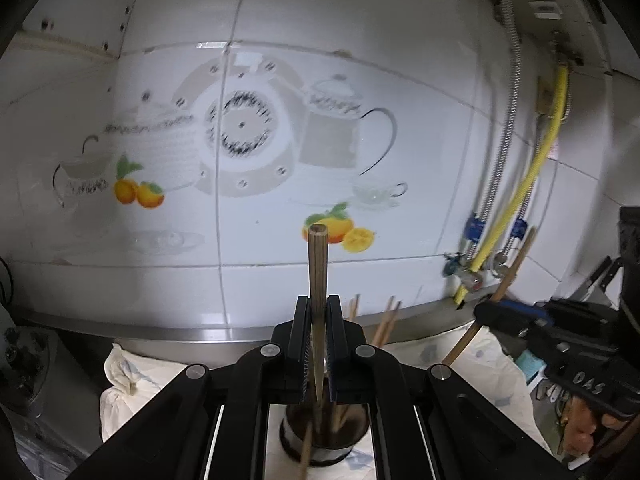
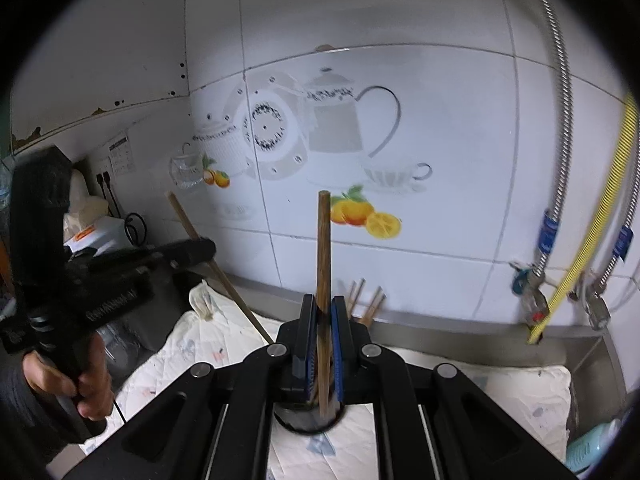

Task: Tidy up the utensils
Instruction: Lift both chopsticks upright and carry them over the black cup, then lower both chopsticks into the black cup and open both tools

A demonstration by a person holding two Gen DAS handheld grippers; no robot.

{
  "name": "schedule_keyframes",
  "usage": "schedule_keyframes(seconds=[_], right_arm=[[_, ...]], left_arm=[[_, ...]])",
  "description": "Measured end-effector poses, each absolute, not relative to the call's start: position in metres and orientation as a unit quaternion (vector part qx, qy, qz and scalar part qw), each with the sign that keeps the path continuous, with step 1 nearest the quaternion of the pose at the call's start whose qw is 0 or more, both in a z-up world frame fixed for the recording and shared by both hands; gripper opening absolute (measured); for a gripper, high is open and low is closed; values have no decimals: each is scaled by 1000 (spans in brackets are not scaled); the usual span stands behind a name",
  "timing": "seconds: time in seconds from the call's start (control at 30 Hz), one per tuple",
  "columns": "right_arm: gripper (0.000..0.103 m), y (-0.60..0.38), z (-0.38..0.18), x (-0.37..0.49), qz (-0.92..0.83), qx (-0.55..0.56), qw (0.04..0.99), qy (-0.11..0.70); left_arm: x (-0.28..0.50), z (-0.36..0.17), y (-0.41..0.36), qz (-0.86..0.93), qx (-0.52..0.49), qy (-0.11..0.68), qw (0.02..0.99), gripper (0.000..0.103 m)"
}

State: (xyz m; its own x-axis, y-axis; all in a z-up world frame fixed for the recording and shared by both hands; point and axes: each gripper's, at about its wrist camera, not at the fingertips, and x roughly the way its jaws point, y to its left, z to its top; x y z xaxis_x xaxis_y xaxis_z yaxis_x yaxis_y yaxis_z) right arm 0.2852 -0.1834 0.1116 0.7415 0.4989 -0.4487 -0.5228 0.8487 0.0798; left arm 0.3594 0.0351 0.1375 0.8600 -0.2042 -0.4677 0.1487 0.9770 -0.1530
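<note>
A big white tiled wall (image 1: pixel 280 20) with a painted teapot and oranges fills the top of both views. A white cloth (image 2: pixel 208 344) covers the counter at the bottom. On it, at the bottom middle, stands a dark round cup (image 1: pixel 320 436) with chopsticks inside. The left gripper (image 1: pixel 319 344) is squeezed tight on one brown chopstick (image 1: pixel 318 272) that stands straight up. The right gripper (image 2: pixel 323 344) pinches another chopstick (image 2: pixel 324 248), upright too, over the cup.
</note>
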Motion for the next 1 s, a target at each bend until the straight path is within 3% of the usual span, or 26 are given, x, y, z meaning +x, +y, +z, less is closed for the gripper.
schedule_keyframes(seconds=[0.57,1.0], right_arm=[[10,-149,53,313,276,-32,920,277],[10,-151,22,319,264,-13,908,325]], left_arm=[[394,70,51,-90,-48,317,943,7],[400,53,59,-99,-62,348,930,9]])
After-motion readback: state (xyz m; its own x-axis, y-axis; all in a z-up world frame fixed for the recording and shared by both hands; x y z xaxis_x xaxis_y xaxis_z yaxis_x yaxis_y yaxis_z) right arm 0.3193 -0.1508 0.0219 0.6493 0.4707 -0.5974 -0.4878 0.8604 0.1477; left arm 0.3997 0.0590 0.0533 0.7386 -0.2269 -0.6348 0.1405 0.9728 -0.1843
